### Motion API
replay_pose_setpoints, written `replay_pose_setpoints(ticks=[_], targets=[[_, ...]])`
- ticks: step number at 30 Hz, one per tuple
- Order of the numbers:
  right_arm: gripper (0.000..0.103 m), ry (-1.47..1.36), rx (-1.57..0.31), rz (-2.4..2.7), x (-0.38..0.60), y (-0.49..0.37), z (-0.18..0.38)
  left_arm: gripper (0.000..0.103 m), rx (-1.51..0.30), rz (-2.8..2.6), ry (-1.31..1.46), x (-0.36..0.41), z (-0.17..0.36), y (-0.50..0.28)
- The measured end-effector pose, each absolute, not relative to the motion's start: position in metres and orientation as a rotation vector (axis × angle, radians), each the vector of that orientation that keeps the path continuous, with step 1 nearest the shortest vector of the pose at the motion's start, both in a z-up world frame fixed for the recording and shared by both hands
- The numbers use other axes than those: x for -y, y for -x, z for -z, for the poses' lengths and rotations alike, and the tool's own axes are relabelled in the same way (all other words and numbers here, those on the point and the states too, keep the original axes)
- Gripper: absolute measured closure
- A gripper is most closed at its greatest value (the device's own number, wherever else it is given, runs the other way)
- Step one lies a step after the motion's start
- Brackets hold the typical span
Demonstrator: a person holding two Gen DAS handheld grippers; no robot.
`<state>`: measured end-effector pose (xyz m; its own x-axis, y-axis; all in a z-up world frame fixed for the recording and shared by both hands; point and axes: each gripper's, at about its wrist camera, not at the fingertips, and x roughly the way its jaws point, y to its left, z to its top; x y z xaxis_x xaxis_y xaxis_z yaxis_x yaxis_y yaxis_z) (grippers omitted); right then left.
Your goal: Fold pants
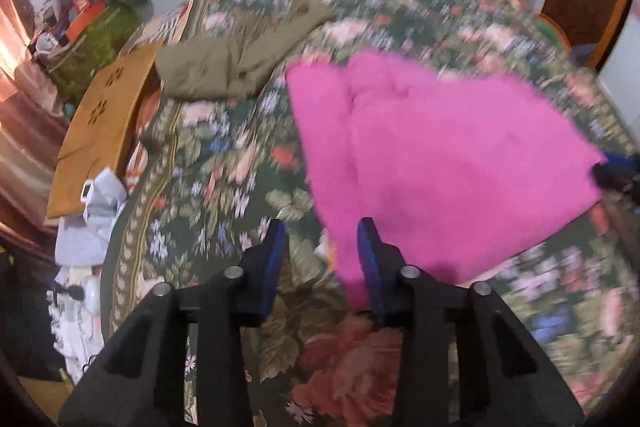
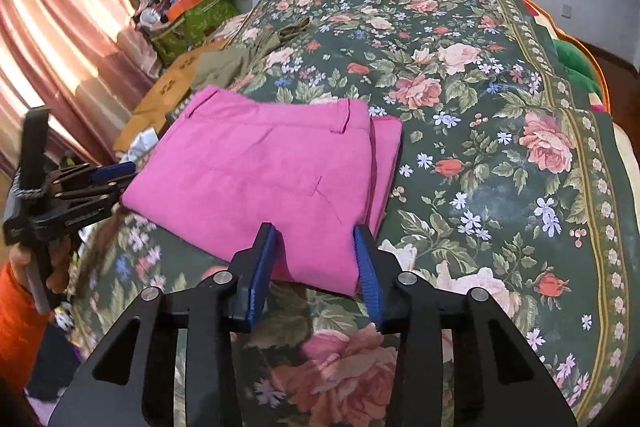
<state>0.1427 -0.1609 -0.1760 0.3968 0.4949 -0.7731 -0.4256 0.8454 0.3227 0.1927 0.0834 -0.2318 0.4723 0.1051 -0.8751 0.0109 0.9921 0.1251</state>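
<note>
The right gripper (image 2: 316, 247) stands part-open over the folded pink pants' (image 2: 260, 179) near edge, pads clear. The left gripper (image 1: 322, 243) likewise gapes at their corner, gripping nothing. The pants lie on the floral bedspread (image 2: 480, 167); khaki trousers (image 1: 232, 67) beyond. No legible writing.

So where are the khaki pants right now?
The khaki pants lie crumpled at the far left edge of the flowered bedspread, beyond the folded pink pants, beside a brown cardboard box.
</note>
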Motion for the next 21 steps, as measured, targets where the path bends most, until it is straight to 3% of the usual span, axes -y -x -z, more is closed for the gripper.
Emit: replay_pose_setpoints(ticks=[9,14,15,18,21], targets=[[0.076,-0.007,-0.998,-0.58,0.16,-0.138,0.177,0.065,-1.051,-0.067,-0.17,-0.086,0.232,-0.187],[0.071,0.016,-0.989,-0.558,0.164,-0.139,0.164,0.065,-1.051,-0.077,-0.155,-0.098,0.218,-0.188],[0.066,0.022,-0.983,-0.547,0.165,-0.14,0.161,0.064,-1.044,-0.079,-0.151,-0.101,0.213,-0.19],[0.053,0.041,-0.948,-0.529,0.169,-0.148,0.149,0.055,-1.014,-0.081,-0.144,-0.105,0.195,-0.198],[0.049,0.043,-0.915,-0.514,0.17,-0.162,0.14,0.04,-0.961,-0.068,-0.129,-0.104,0.178,-0.207]])
